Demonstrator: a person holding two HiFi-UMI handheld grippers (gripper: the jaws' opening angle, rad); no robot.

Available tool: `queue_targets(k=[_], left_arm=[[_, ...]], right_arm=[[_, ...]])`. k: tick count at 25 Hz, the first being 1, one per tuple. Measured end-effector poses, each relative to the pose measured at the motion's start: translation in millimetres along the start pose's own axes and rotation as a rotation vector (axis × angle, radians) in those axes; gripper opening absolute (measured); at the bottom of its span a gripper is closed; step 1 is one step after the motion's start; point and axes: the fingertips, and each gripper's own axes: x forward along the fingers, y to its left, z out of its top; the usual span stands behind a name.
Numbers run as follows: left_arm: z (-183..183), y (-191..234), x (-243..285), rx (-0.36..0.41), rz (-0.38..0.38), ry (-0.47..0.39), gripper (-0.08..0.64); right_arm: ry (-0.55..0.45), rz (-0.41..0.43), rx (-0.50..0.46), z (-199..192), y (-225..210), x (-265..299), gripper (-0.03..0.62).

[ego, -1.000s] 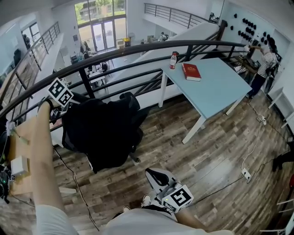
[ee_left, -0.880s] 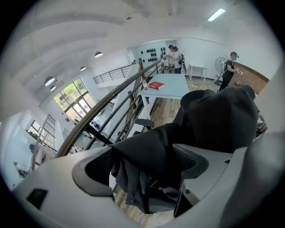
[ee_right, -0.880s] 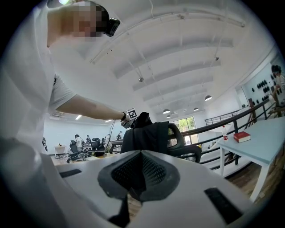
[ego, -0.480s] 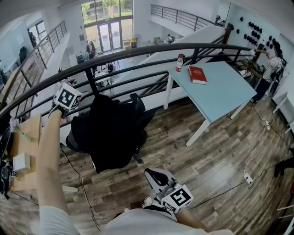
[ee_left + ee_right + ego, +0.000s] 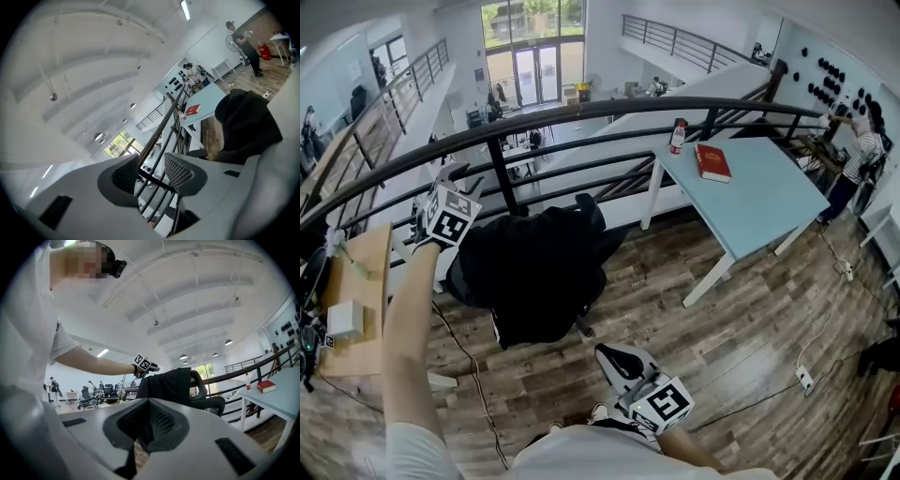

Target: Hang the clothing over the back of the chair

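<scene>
Short of the chair [image 5: 208, 401], by the person's body, the right gripper [image 5: 616, 357] is pressed together on nothing. The black clothing [image 5: 534, 272] lies draped over the chair's back, so the hanging looks done. Just left of the chair, the left gripper [image 5: 448, 180] is closing, empty. The next move is probably to draw it clear without snagging the cloth.

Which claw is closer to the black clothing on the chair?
The left claw, up beside the black clothing, jaws closing with nothing between them; the right claw sits shut, low near the person's body.
</scene>
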Motion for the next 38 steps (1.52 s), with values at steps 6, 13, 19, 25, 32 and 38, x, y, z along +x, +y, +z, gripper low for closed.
queue_targets(k=[6,13,19,25,32,38], left_arm=[[-1,-5,-27,0.012,0.048,-0.046,0.097],[4,-19,-60,-0.012,0.047,-0.120,0.025],[0,-35,-97,-0.037,0.032,-0.163,0.023],[-21,-54,-157,-0.018,0.055,-0.197,0.023],[-61,-87,-230,-0.094,0.082,-0.210,0.023],[-75,-90,-276,-0.125,0.102,-0.247,0.023]], right_arm=[[0.007,0.021,-0.014,3,16,2,0.017],[0.007,0.026,-0.034,6,37,4,0.017],[0.007,0.013,-0.057,9,50,1,0.017],[0.006,0.063,-0.070,17,64,4,0.017],[0.013,0.029,-0.105,18,69,6,0.017],[0.003,0.009,-0.135,22,83,12,0.017]])
